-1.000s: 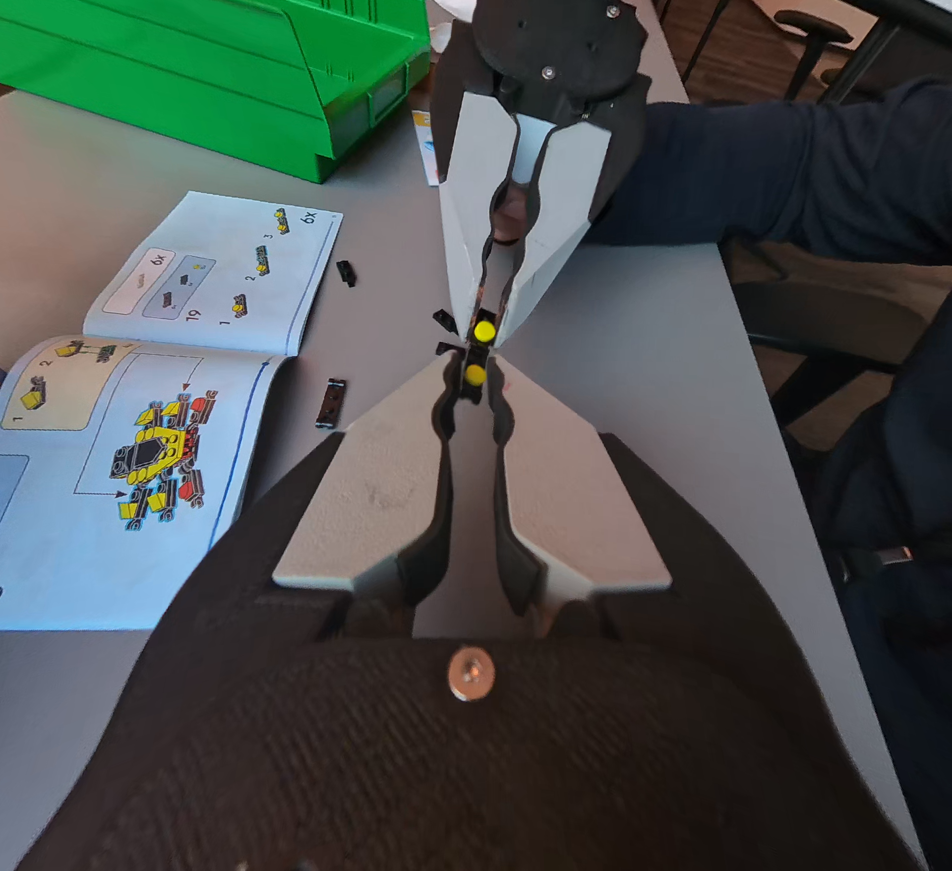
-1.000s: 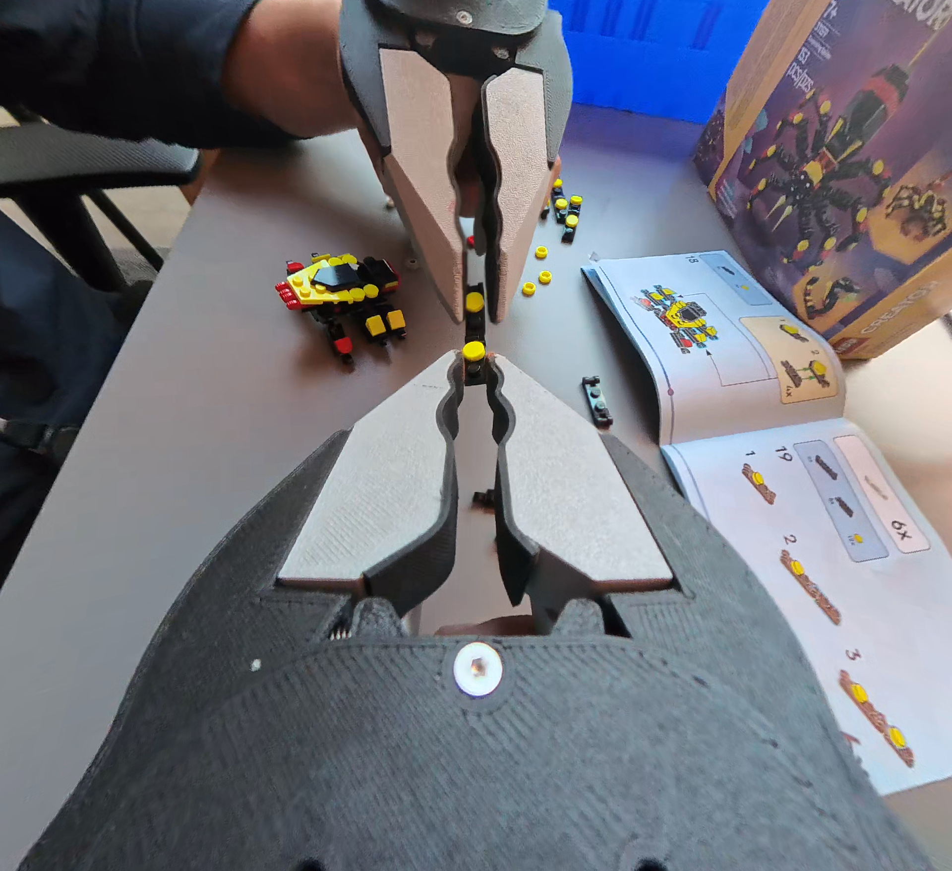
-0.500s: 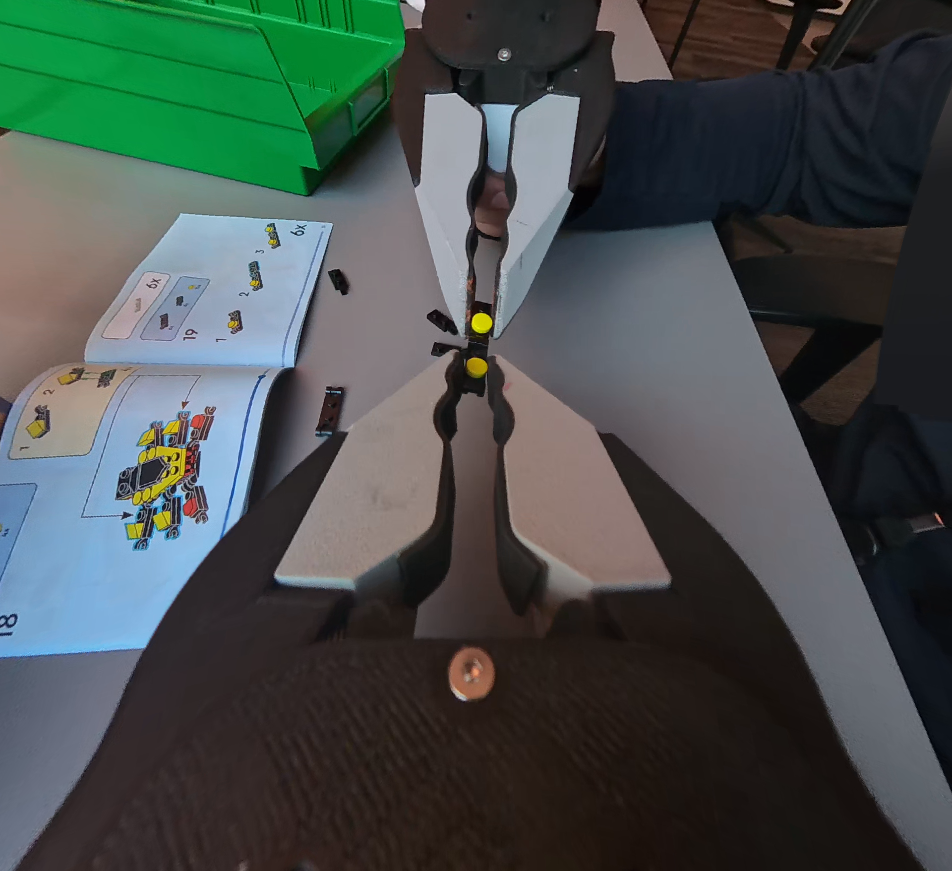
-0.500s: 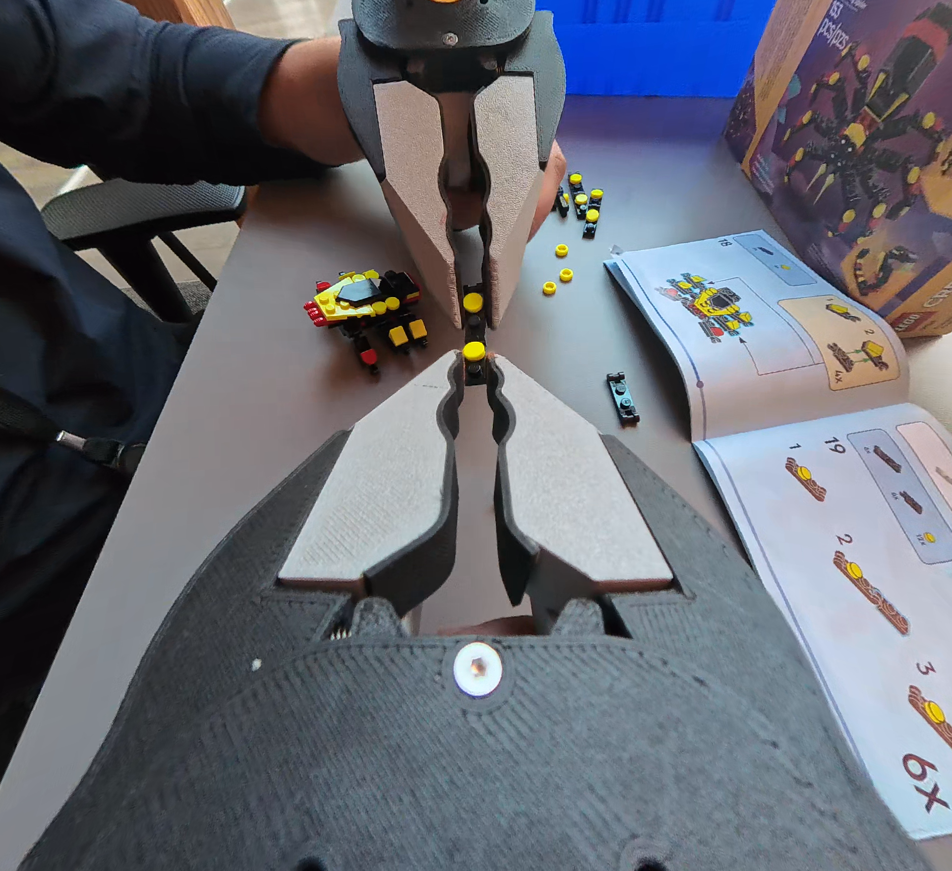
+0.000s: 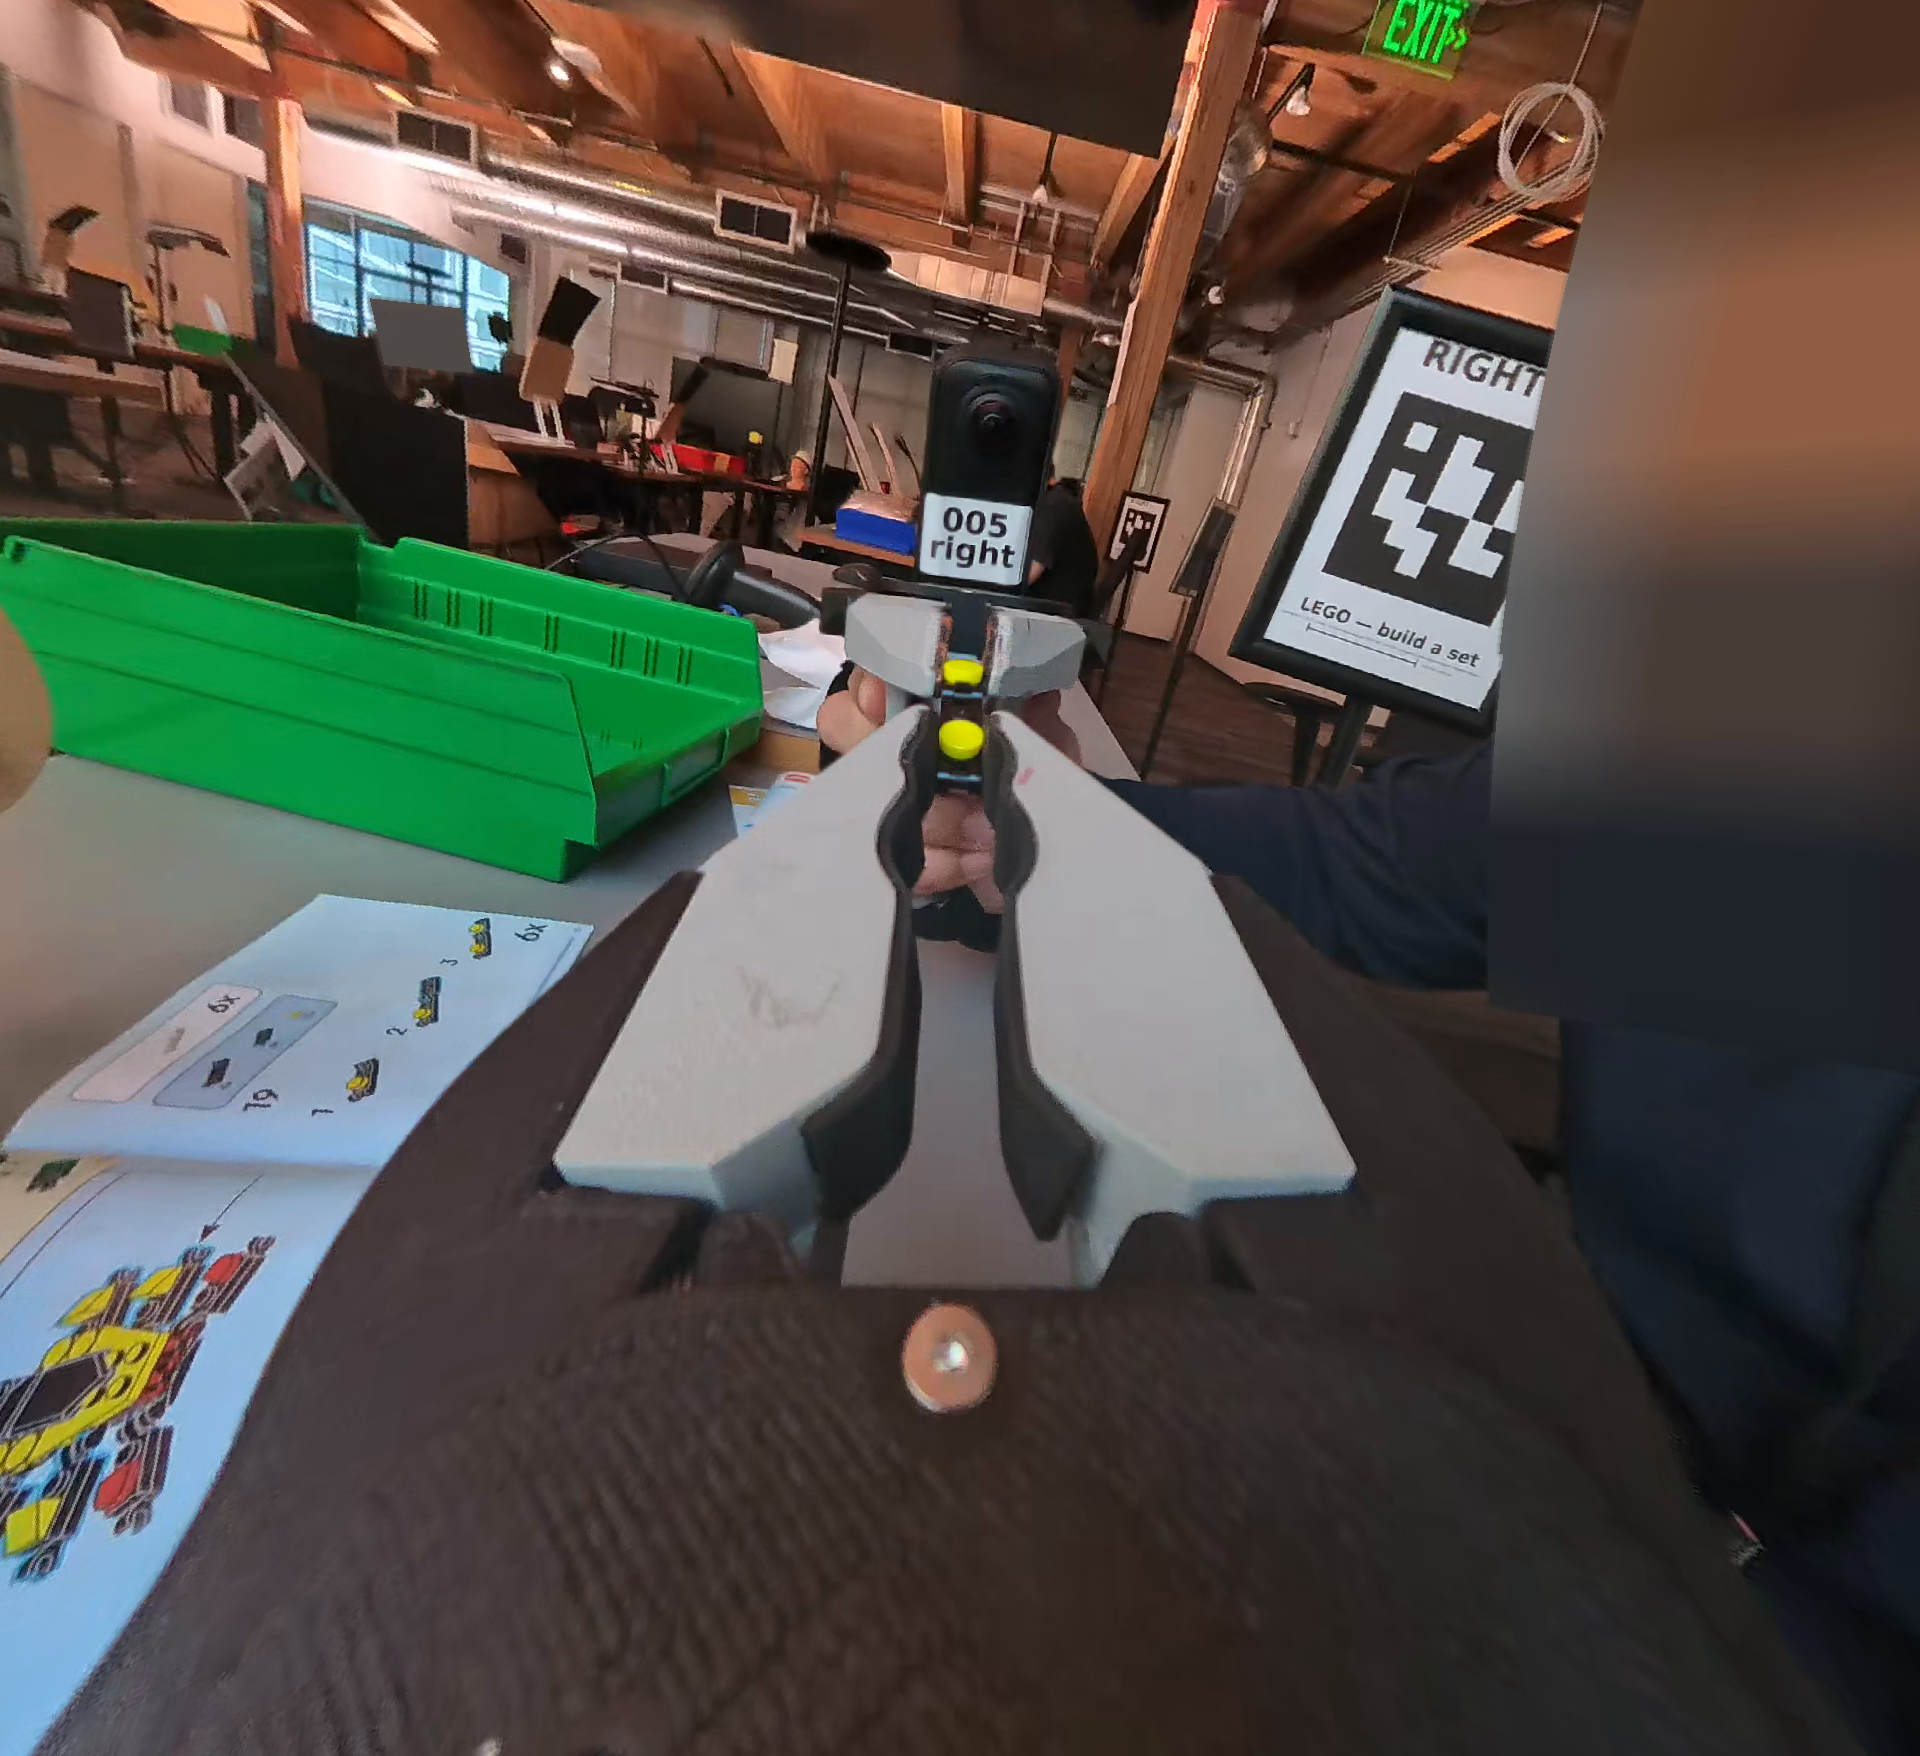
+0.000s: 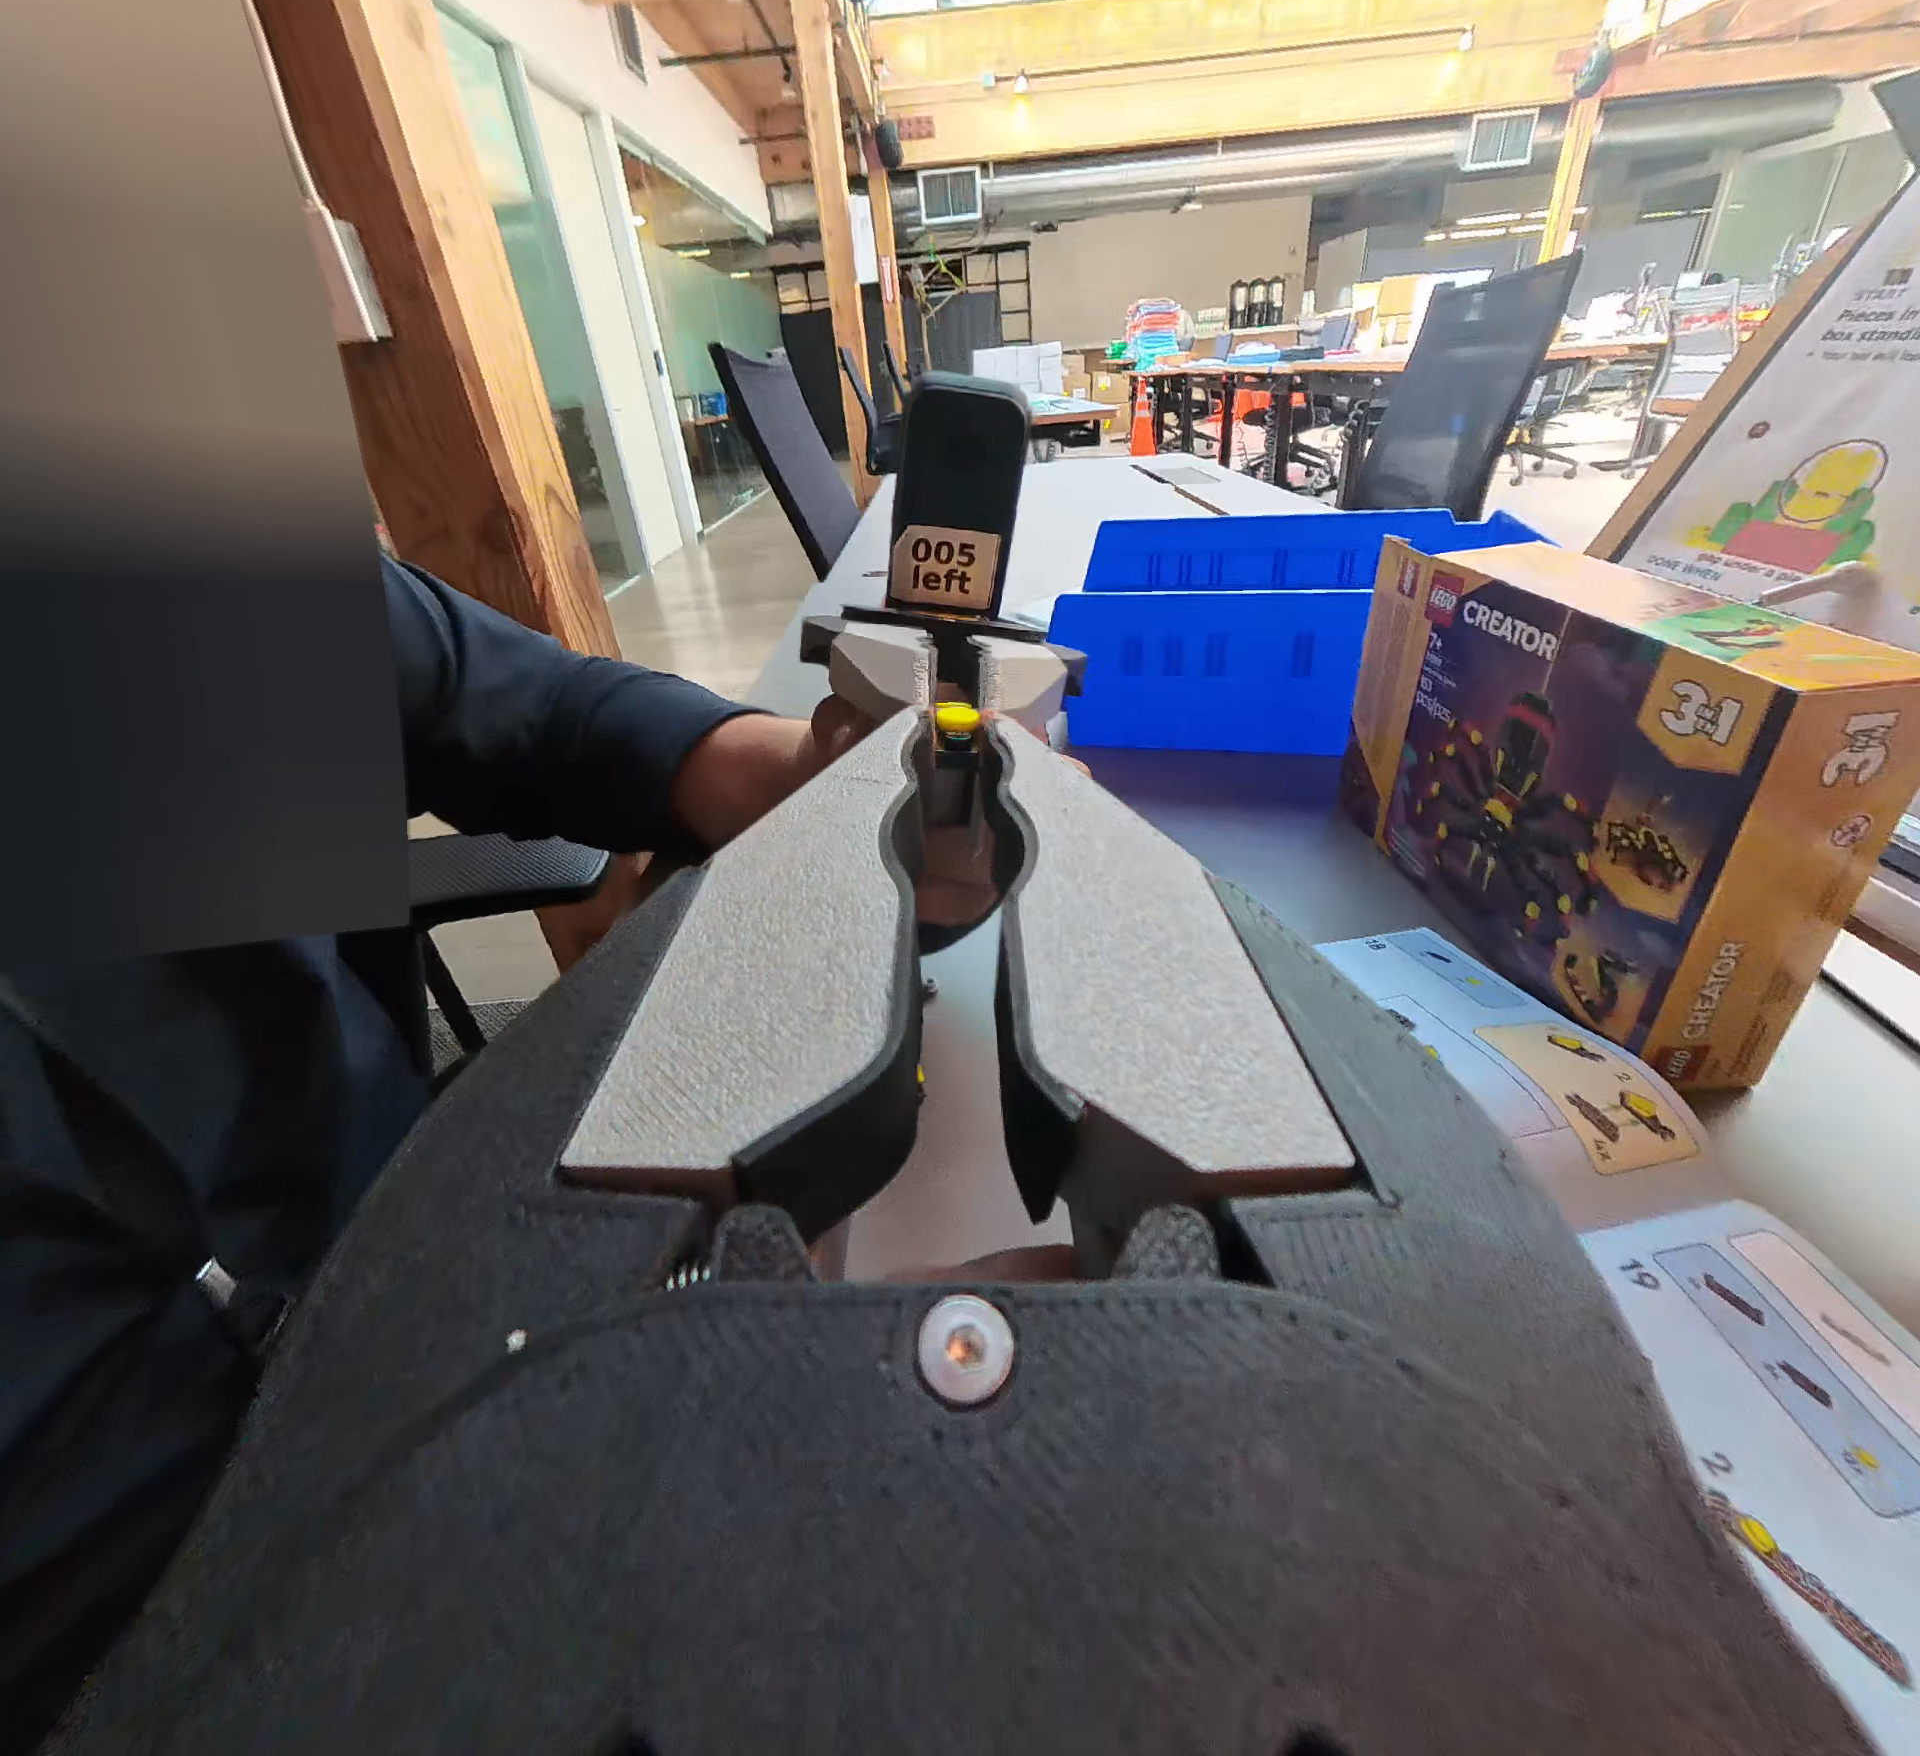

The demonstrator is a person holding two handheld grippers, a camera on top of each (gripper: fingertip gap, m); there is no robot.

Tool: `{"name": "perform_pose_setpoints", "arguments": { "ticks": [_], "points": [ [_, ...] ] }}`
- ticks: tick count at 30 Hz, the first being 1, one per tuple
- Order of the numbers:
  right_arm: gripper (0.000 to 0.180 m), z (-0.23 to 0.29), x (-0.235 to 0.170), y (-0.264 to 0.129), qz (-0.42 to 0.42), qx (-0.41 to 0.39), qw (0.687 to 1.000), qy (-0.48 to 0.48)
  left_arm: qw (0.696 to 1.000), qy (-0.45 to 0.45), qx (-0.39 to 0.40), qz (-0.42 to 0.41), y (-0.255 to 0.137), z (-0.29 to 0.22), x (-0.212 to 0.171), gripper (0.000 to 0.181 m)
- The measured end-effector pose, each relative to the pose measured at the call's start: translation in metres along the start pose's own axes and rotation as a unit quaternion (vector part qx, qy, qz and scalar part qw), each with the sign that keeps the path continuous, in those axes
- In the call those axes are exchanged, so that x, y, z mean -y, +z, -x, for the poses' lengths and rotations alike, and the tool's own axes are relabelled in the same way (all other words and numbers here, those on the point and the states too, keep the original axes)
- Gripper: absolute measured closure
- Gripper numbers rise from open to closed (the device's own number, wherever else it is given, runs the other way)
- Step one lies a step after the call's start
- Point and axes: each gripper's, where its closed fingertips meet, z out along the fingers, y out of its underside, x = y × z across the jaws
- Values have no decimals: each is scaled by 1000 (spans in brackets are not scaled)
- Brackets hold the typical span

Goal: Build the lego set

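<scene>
My left gripper (image 5: 958,756) is shut on a small black lego piece with a yellow round stud (image 5: 958,738). My right gripper (image 6: 954,738) is shut on a like black piece with a yellow stud (image 6: 956,719). The two grippers face each other tip to tip, raised above the grey table, and the two pieces meet end to end. The right gripper (image 5: 964,667) shows head-on in the left wrist view with its yellow-studded piece (image 5: 962,670). The left gripper (image 6: 951,680) shows head-on in the right wrist view. The open instruction booklet (image 5: 260,1020) lies on the table at the left.
A green bin (image 5: 364,657) stands at the back left of the table. Blue bins (image 6: 1216,657) and the lego box (image 6: 1621,802) stand at the right, with the booklet (image 6: 1714,1291) below them. A person's sleeved arms (image 6: 540,719) reach in behind the grippers. Only a small space, under 4 cm, lies between the two pairs of fingers.
Both grippers have tilted up from looking down at the table to level, lifting the joined pieces. The built model and loose parts on the table have dropped out of view.
</scene>
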Motion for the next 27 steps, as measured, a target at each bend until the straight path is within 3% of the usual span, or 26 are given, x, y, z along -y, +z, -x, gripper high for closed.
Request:
{"name": "perform_pose_setpoints", "arguments": {
  "ticks": [7,16,27],
  "points": [
    [174,-6,-11,-2,37,-7,999,-10,999,30,29,34,-1,7,-7,175],
    [174,-2,11,2,-70,-8,997,-10,998,-9,25,-64,2,0,14,175],
    [160,-35,-27,-9,57,-44,997,18,992,9,105,72,-25,46,-4,175]
  ]
}}
